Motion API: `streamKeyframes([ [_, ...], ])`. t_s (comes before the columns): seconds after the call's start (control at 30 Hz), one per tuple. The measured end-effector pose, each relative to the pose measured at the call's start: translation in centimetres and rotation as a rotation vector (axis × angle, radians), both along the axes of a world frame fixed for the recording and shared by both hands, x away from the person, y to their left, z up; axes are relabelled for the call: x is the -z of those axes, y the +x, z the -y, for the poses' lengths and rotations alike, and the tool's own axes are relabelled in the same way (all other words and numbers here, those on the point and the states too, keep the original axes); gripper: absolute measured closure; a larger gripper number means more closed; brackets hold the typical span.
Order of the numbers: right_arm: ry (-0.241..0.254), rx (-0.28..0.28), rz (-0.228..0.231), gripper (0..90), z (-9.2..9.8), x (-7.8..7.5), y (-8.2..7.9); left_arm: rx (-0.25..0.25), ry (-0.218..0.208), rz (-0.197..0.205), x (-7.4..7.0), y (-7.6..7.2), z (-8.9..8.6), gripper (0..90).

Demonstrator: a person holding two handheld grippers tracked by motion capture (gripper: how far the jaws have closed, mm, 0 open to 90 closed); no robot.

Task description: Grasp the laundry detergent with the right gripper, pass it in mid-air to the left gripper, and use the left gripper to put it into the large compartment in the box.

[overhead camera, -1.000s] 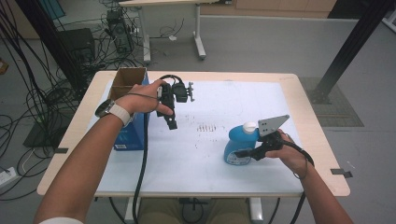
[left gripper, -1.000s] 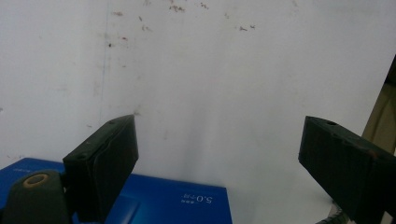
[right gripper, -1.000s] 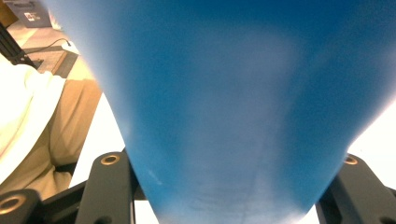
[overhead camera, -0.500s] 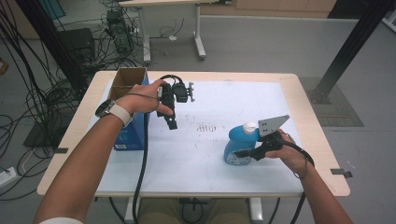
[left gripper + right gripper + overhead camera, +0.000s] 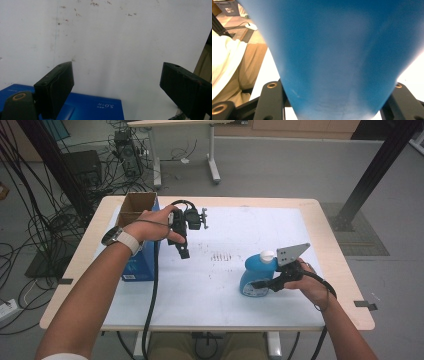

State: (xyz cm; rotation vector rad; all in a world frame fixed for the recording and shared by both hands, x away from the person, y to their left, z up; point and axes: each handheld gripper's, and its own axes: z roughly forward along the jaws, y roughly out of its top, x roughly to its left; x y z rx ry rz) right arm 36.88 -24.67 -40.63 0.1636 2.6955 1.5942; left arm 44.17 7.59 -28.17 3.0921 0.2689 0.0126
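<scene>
RIGHT gripper (image 5: pixel 261 283) clamped on blue bottle (image 5: pixel 255 275), table (image 5: pixel 320 227) at 4 o'clock | LEFT gripper (image 5: pixel 182 251) jaws apart, empty, near blue box (image 5: pixel 135 267) at 10 o'clock | RISK: smooth tapered wall, low grip; could slip or tip on lifting.

A pale wooden surface (image 5: pixel 325 227) carries a white mat (image 5: pixel 240 235). On the mat, a blue bottle (image 5: pixel 255 275) stands between the right tongs (image 5: pixel 261 284), and a blue box (image 5: pixel 140 262) sits just below the left tongs (image 5: pixel 184 251)
</scene>
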Motion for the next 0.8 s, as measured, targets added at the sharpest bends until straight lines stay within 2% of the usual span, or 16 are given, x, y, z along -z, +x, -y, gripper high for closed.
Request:
streamKeyframes([
  [0.8,0.010,0.008,-0.005,43.8,0.04,0.10,0.06,-0.004,0.009,0.001,-0.23,-0.06,-0.16,12.0],
])
